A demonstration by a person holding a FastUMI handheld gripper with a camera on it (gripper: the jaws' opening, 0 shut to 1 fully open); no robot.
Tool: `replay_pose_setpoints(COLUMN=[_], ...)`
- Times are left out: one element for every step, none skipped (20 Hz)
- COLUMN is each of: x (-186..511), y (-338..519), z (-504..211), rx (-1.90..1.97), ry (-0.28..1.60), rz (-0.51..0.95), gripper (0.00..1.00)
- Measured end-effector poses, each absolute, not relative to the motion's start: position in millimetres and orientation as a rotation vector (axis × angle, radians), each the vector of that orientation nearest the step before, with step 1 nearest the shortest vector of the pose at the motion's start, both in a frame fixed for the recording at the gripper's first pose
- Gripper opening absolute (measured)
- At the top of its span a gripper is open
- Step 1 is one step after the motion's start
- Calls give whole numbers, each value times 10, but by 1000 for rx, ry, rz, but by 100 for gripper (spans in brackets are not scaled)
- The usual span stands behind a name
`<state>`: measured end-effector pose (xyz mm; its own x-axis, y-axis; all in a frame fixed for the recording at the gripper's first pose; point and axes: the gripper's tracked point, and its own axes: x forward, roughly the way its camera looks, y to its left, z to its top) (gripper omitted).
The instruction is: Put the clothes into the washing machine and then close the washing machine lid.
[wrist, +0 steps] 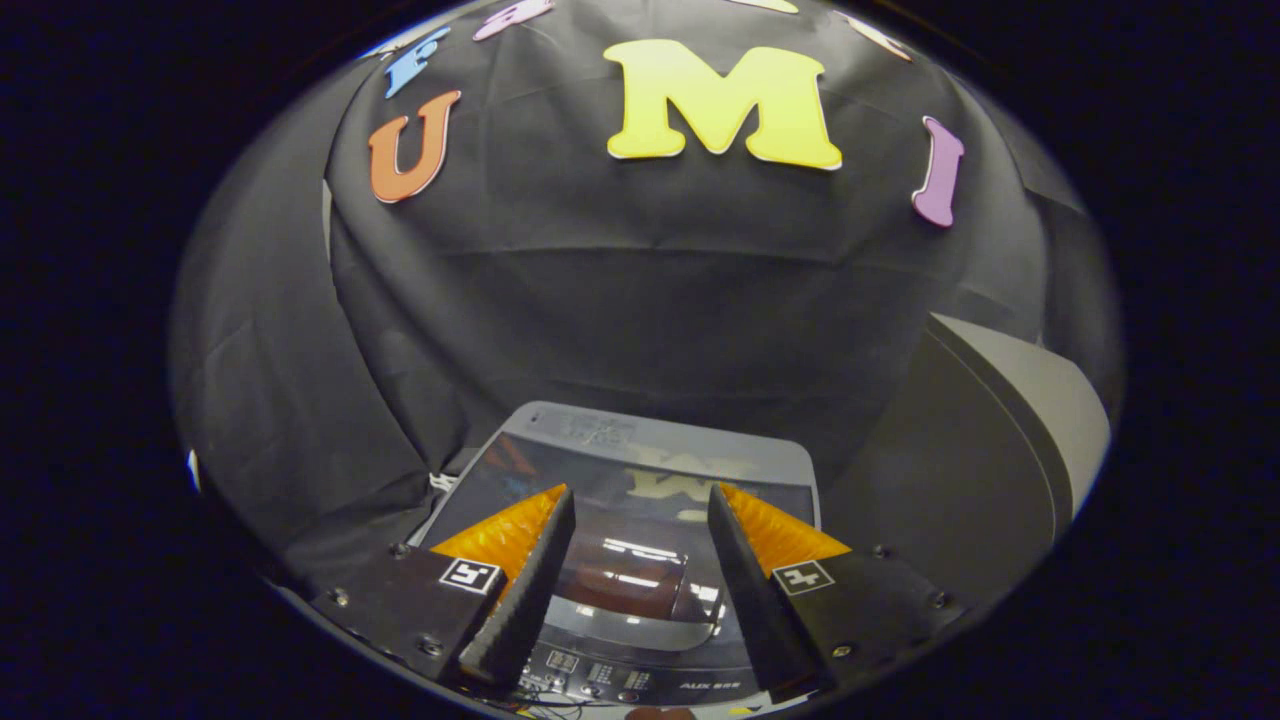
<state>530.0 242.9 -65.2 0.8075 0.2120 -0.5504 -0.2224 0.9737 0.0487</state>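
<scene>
A top-loading washing machine [640, 440] stands below and ahead of me against the black cloth wall. Its dark glass lid [630, 575] lies flat and shut, mirroring lights and the cloth. The control panel [620, 680] with small buttons runs along the machine's near edge, under my fingers. My gripper [640, 500] hovers above the lid, open, with nothing between the two fingers. The fingertips [558, 497] reach over the middle of the lid. No clothes are visible.
Black cloth [640, 300] hangs behind and to the left of the machine. A tall grey box-shaped object [1010, 430] stands to the right of the machine, close to its side.
</scene>
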Motion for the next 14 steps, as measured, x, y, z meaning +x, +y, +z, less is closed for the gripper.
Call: replay_pose_setpoints(x=[5302,5326,5295,5295,5283,5282,5283,5288,5294,5296,5288,5270,5235,5191], y=[2424,2418,2419,2414,2403,2394,2389,2371,2333,2319,2311,2298,2288,2265], z=[-648,-627,-620,-608,-596,-568,-544,-520,-476,-414,-334,-250,-171,-96], rx=[-16,-13,-10,-8,-8,-7,-4,-7,-9,-5,-1,6,14,21], ry=[587,586,582,578,573,566,557,548,533,509,478,446,417,387], rz=[228,223,220,218,215,210,207,197,184,180,178,184,195,202], gripper=[85,85,85,85,85,85,85,85,85,87,88,90,90,91])
